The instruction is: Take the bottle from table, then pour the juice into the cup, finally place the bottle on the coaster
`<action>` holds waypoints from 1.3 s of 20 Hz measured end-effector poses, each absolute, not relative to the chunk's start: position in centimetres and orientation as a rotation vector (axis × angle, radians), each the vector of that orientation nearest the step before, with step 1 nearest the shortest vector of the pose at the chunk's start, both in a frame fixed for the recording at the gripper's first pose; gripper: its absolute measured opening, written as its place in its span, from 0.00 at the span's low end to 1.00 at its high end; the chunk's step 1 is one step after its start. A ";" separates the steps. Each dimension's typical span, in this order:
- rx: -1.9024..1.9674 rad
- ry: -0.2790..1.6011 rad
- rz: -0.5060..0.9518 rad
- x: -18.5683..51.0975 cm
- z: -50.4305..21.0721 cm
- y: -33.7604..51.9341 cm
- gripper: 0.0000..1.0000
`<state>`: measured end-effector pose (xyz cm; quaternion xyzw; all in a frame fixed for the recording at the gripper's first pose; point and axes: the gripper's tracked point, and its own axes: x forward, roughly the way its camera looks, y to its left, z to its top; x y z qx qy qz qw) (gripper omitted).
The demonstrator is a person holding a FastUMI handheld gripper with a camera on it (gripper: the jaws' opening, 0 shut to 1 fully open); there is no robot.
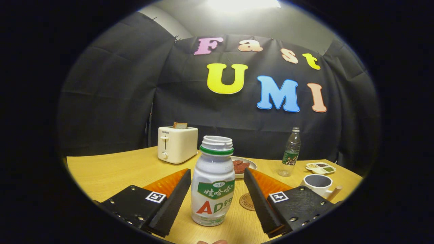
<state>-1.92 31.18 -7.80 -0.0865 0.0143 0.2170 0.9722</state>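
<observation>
At the bottom centre of the frame my gripper [215, 200] has its two fingers spread wide apart, one at lower left and one at lower right, neither touching anything. Standing upright on the wooden table [112, 173] between them, at lower centre, is the task's bottle [213, 189]: a squat white plastic drink bottle with a green and red label around its belly, a green ring at the neck and an open mouth with no cap. I judge it light and fairly stiff, though thin plastic like this may dent under a hard squeeze, and the smooth label could be slippery. I would close on the broad labelled belly, below the shoulder, and keep it upright, since an open mouth will spill if tipped early. Just beyond the right finger, lower right of centre, a round brown coaster [247, 202] lies flat, partly hidden. Further right sits the white cup [318, 184] with a wooden handle. Beyond the bottle, at centre, a plate [251, 165] holds dark reddish slices. To the right of centre stands a clear water bottle [291, 153], and beside it at right a small divided dish [321, 167]. Left of centre at the table's back, a cream toaster [177, 144] holds a slice of toast [180, 125].
</observation>
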 end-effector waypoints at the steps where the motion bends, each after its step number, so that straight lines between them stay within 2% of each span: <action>1: -0.180 0.035 0.425 -1.6 -7.9 31.1 0.95; 5: -0.200 0.051 0.373 -0.8 -8.6 30.2 0.95; 9: -0.157 0.073 0.386 -0.7 -8.9 30.6 0.94; 11: -0.159 0.076 0.399 -1.0 -8.8 30.6 0.70; 14: -0.154 0.074 0.371 -1.2 -8.4 29.6 0.68; 26: -0.033 0.047 0.227 -0.9 -1.6 25.3 0.67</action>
